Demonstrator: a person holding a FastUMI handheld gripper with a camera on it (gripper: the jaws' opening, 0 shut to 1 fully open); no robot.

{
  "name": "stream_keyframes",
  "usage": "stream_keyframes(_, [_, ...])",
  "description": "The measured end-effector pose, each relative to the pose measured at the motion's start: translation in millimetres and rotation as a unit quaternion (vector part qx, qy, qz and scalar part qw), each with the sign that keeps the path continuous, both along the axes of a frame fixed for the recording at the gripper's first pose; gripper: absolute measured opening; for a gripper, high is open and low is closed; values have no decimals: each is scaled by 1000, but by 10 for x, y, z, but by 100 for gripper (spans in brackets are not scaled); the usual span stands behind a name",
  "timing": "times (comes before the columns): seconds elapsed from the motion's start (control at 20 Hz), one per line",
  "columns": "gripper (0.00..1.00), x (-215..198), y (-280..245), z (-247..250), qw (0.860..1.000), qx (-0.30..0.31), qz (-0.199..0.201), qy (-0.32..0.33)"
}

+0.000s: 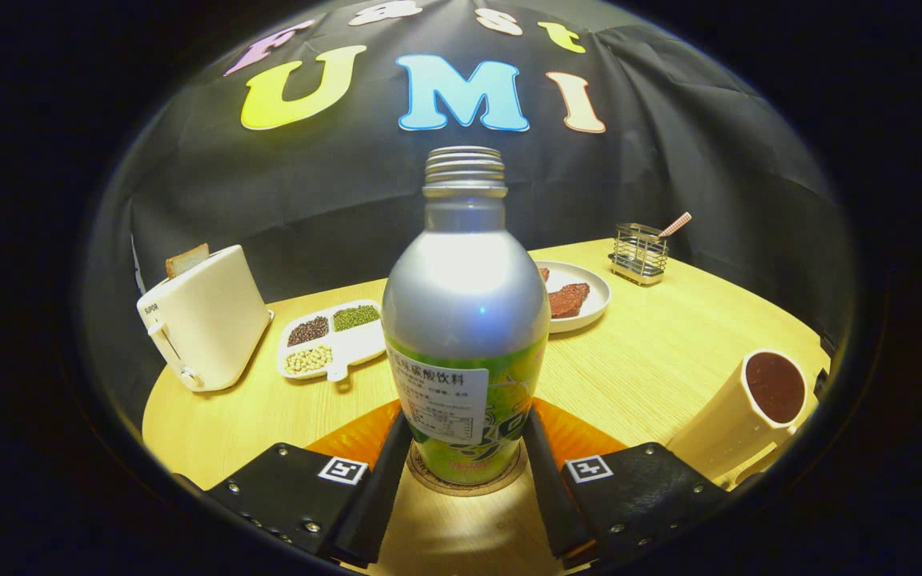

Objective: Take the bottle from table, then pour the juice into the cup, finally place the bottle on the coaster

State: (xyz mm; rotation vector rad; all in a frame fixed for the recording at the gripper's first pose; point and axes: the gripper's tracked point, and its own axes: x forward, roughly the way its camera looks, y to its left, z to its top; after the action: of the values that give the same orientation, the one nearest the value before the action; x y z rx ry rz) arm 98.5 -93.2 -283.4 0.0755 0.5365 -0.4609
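Gripper view: gripper (pixel 465 456) clenched around upright bottle (pixel 465 320) on the coaster (pixel 465 484).

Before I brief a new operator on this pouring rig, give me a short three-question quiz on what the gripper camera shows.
1. True or false: the silver metal bottle with the green label stands upright between the gripper fingers.
2. Which lies nearest the white toaster? A. wire utensil holder B. white divided tray of beans C. cream cup of dark juice
3. Fill in: the bottle's base rests on a round ____.

Key: 1 true; 2 B; 3 coaster
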Motion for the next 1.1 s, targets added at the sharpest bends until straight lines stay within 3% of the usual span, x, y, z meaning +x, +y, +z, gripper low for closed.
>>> stream_keyframes(0.7, [87, -81, 103, -22, 999, -14, 33, 13])
stream_keyframes(1.1, [87, -306, 230, 522, 998, -1, 60, -31])
